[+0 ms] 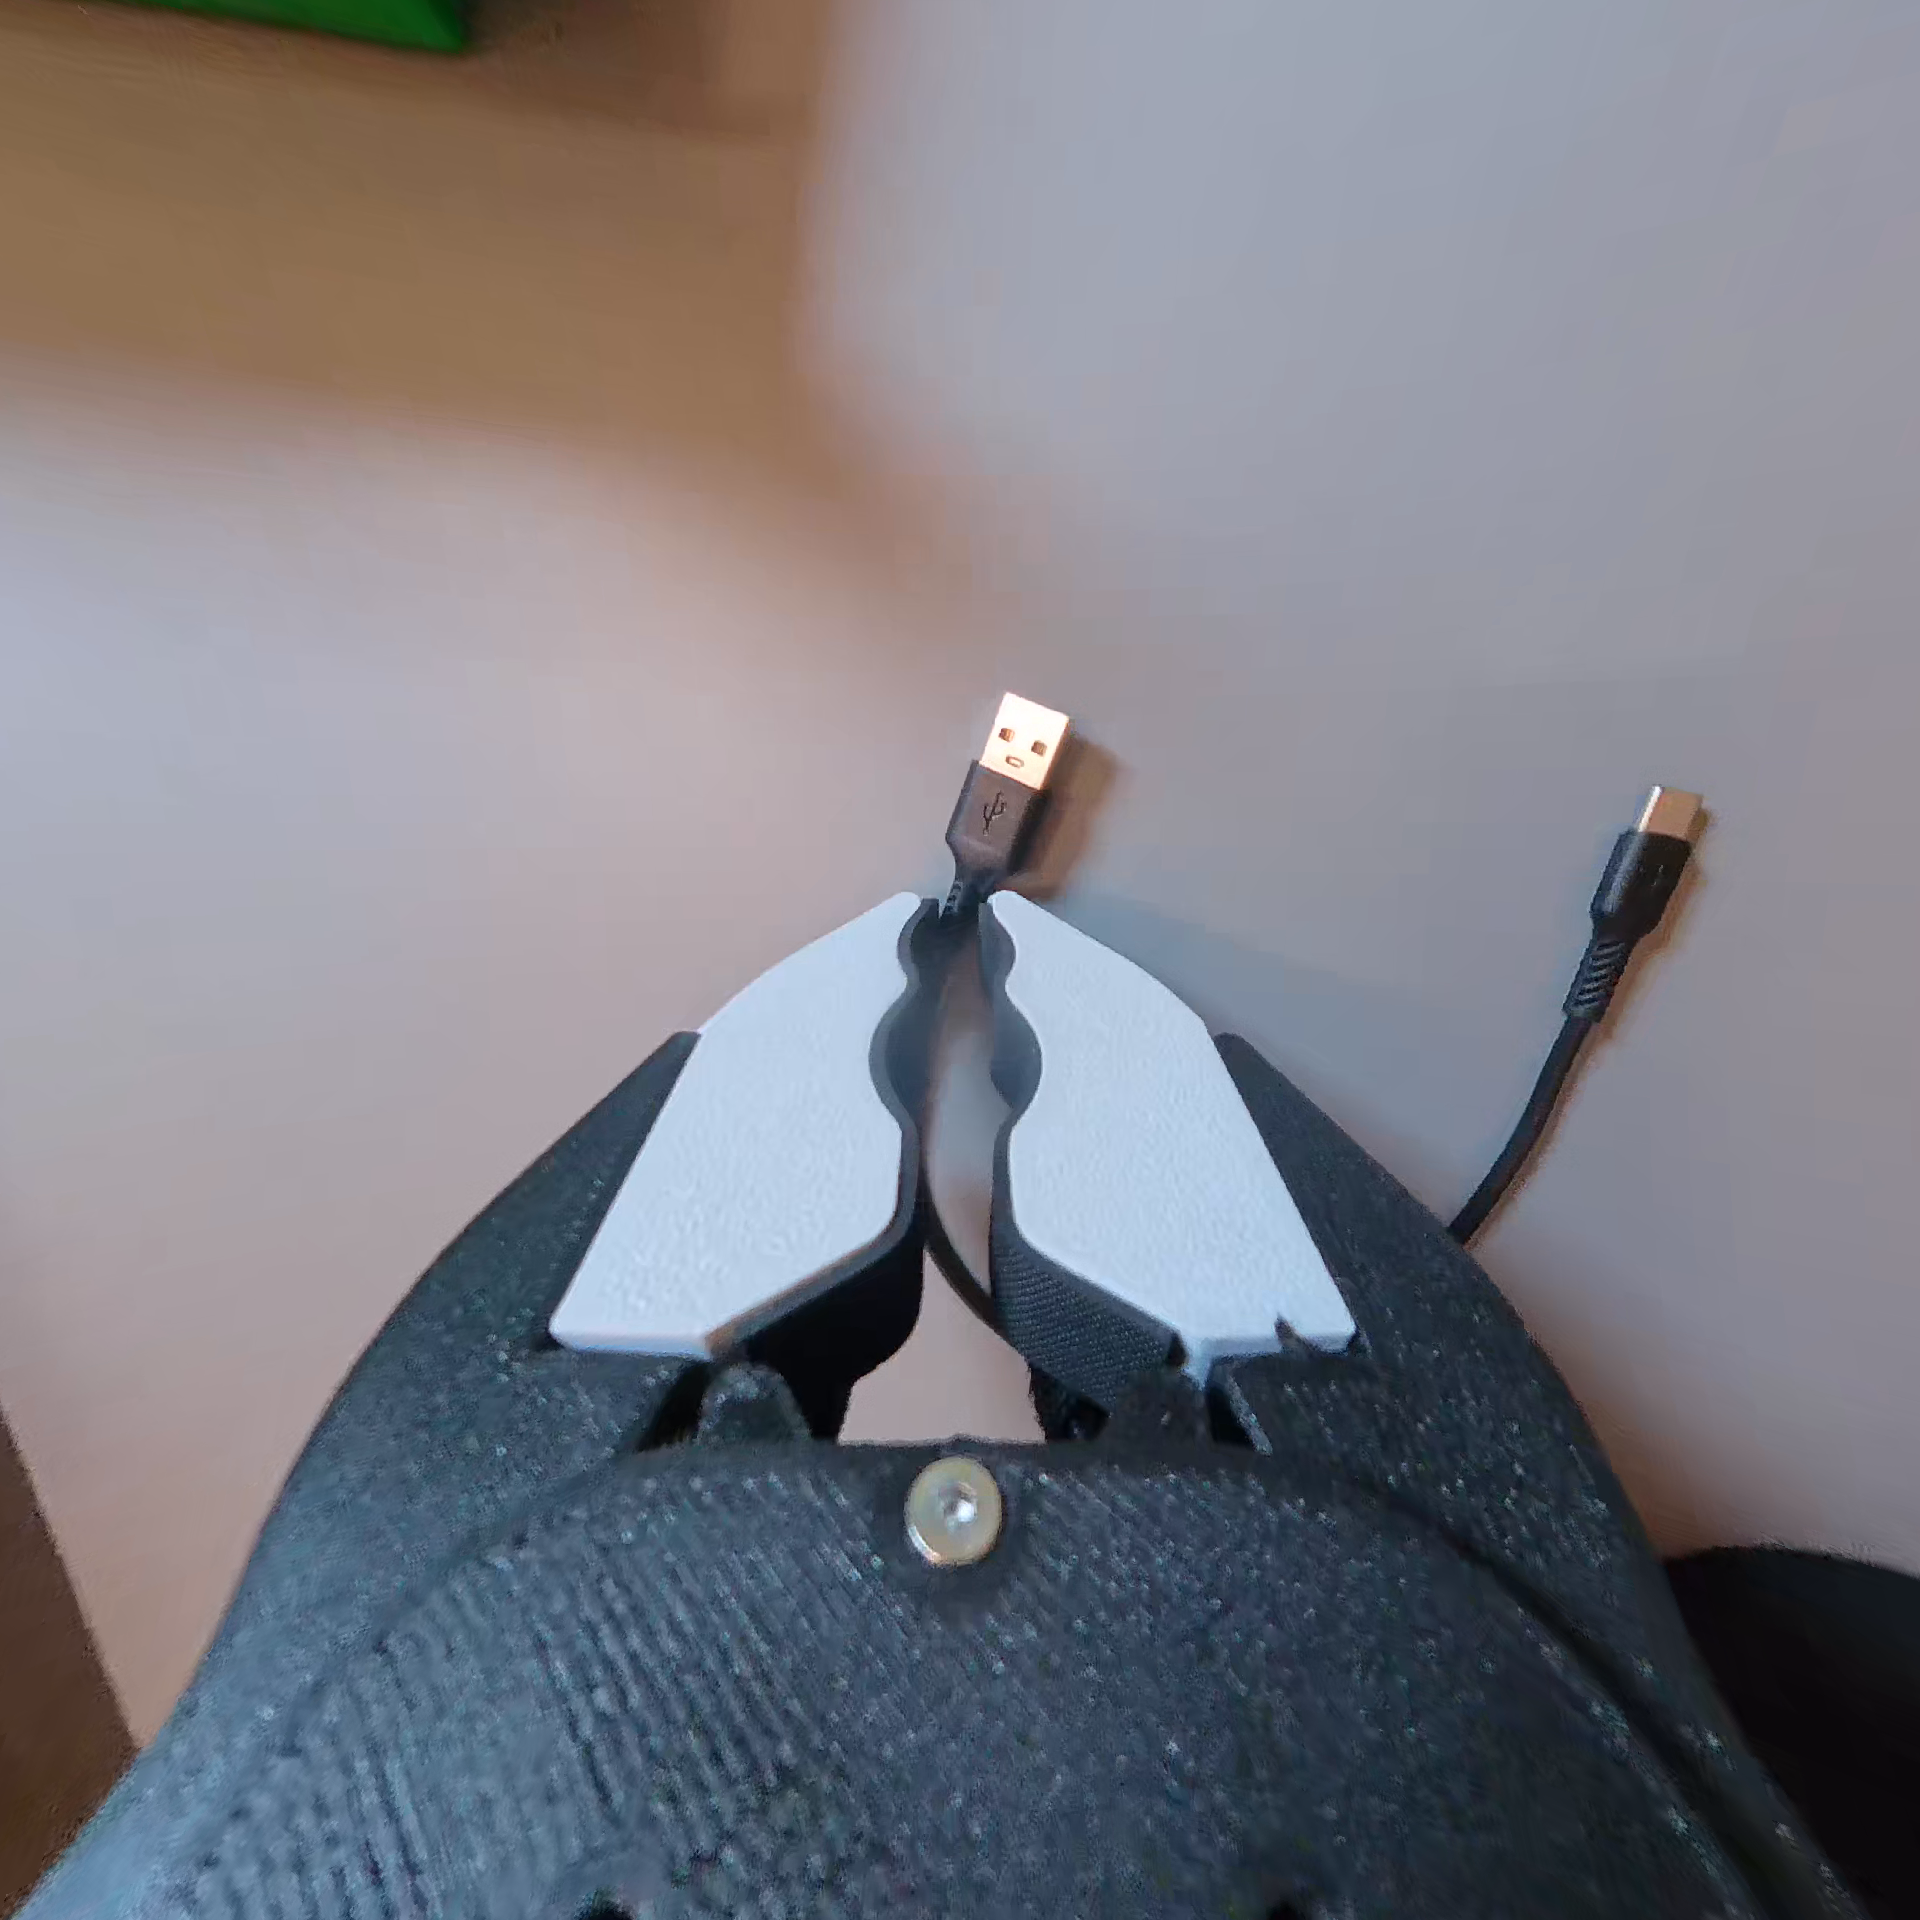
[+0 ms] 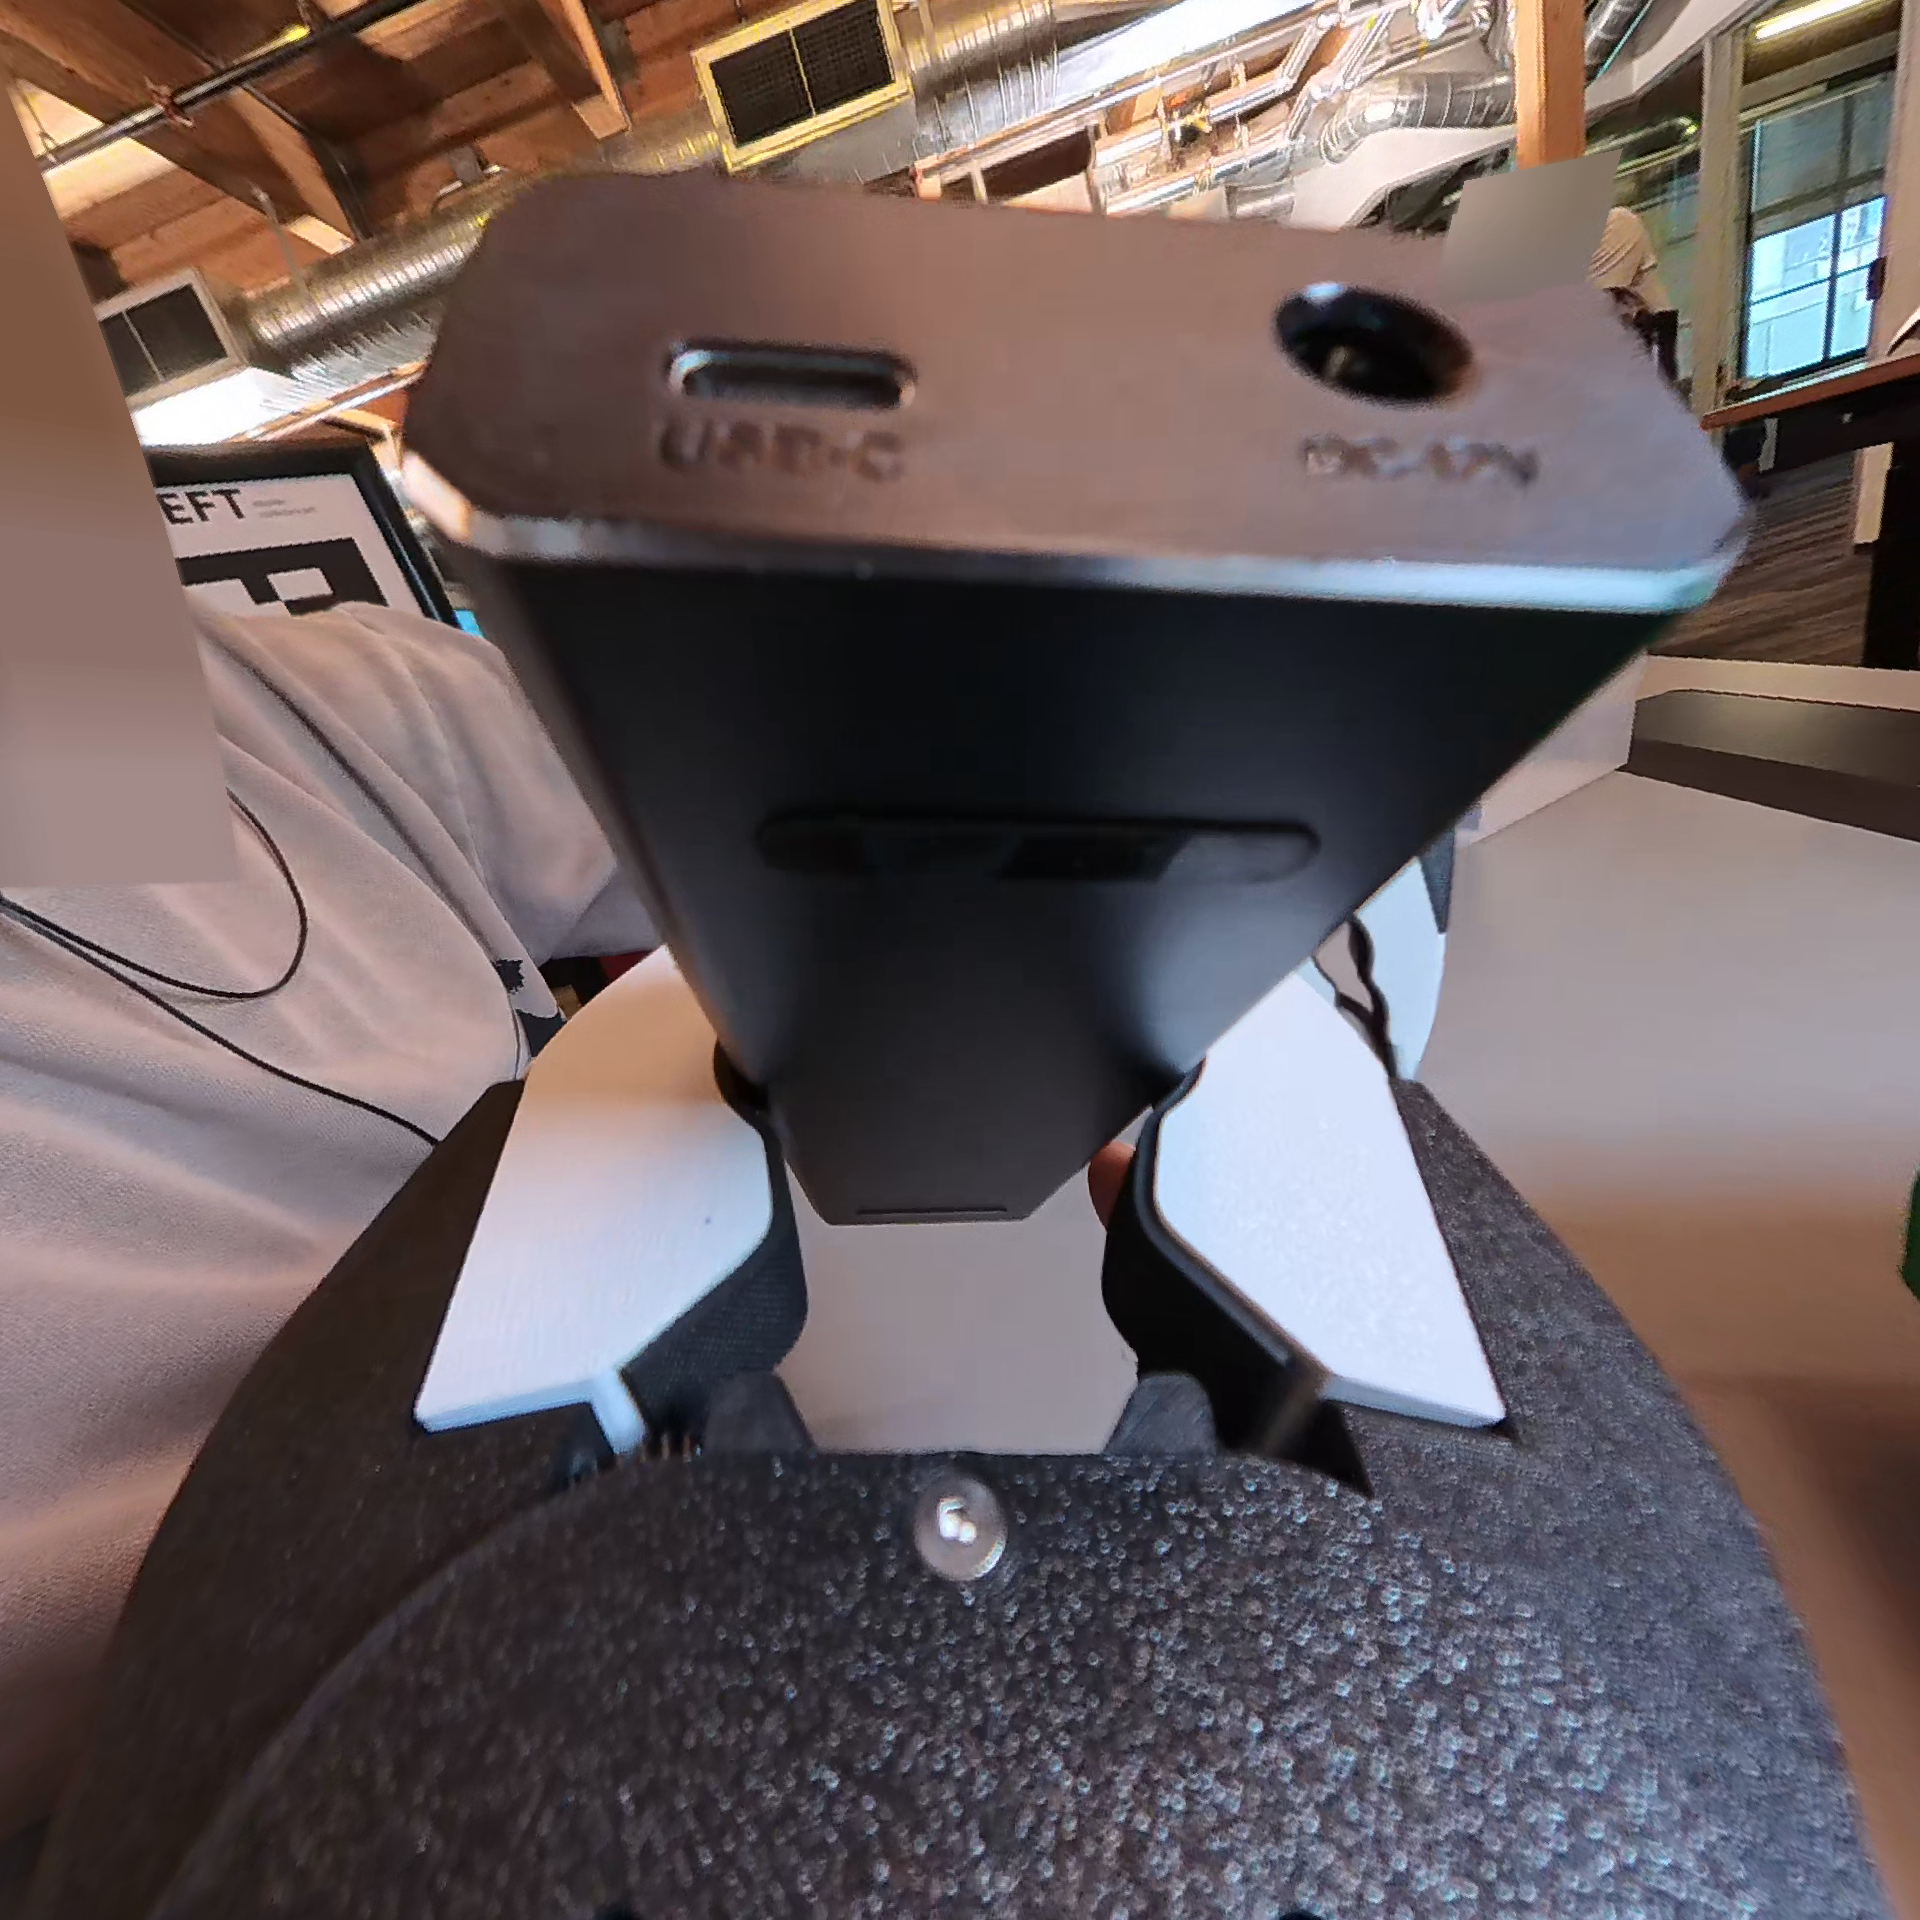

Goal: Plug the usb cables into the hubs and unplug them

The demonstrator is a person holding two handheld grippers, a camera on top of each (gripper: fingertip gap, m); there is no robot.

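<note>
In the left wrist view my left gripper (image 1: 961,906) is shut on a black USB cable just behind its USB-A plug (image 1: 1010,781), which sticks out past the fingertips over the pale table (image 1: 416,831). The cable's other end, a smaller plug (image 1: 1647,873), lies to the right on the table. In the right wrist view my right gripper (image 2: 956,1117) is shut on a dark grey metal hub (image 2: 1039,644), held up in the air. The hub's end face shows an oval port (image 2: 792,376) and a round socket (image 2: 1374,348). The fingertips are hidden behind the hub.
A green object (image 1: 312,21) sits at the far edge of the table. In the right wrist view a person in a light shirt (image 2: 260,935) is at the left, with a thin black wire across it. A white table (image 2: 1662,987) lies at the right. Some 20 cm of space lies between my two pairs of fingers.
</note>
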